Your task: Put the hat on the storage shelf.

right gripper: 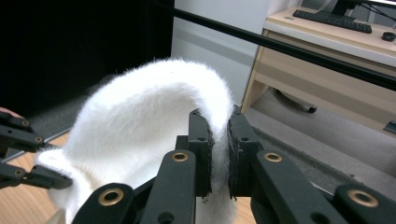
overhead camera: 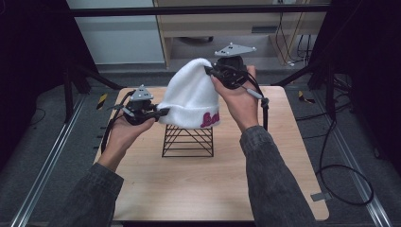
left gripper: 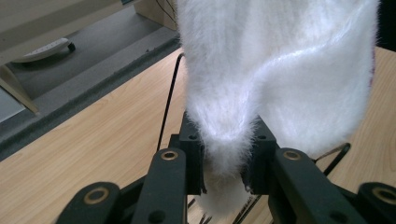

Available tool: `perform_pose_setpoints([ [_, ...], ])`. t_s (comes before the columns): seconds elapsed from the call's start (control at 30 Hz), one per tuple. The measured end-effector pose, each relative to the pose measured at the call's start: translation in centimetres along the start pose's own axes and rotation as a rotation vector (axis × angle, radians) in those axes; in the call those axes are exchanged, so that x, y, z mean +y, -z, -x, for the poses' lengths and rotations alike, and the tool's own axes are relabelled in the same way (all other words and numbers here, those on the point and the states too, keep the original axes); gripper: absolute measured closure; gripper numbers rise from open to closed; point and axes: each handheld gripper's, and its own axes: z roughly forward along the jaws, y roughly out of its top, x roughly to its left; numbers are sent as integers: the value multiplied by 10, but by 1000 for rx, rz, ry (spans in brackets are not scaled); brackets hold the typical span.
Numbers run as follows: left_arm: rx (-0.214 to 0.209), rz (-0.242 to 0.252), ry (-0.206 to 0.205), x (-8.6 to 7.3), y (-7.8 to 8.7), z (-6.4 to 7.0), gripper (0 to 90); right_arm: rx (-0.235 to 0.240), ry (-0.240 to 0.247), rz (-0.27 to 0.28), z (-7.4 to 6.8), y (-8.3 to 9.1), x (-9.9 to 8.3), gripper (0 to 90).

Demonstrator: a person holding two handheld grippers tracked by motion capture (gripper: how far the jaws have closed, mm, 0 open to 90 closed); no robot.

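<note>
Above the middle of the tabletop (overhead camera: 189, 184), a fluffy white beanie (overhead camera: 191, 92) with pink lettering on its cuff hangs stretched between my two tongs, its lower edge just over a black wire stand (overhead camera: 187, 141) that sits on the wood. My left tongs (overhead camera: 163, 112) are pressed together on the cuff's left edge, white fuzz squeezed between the black jaws, while my right tongs (overhead camera: 209, 71) pinch the crown higher up and farther back. Beyond the tabletop lie a grey floor (overhead camera: 47, 137), trailing cables and a pale wooden desk (right gripper: 327, 60).
</note>
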Motion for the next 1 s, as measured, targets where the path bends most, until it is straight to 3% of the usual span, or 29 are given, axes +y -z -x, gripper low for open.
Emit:
perform_pose_setpoints([
  [0.2, 2, -10, -5, -5, -2, 1, 730, 27, -7, -4, -3, 0, -7, 824],
  [0.57, -1, -14, -2, -11, -2, 0, 730, 59, 28, -17, -11, 11, -12, 820],
  [0.77, -13, -42, 3, -24, -8, -2, 728, 100, 43, -72, -16, 9, -24, 811],
  [0.9, -22, -29, 13, -32, -7, -3, 728, 117, 43, -71, -20, 9, -26, 810],
  [1.0, -37, -27, 48, -45, -8, -6, 728, 130, 44, -83, -25, 6, -29, 810],
])
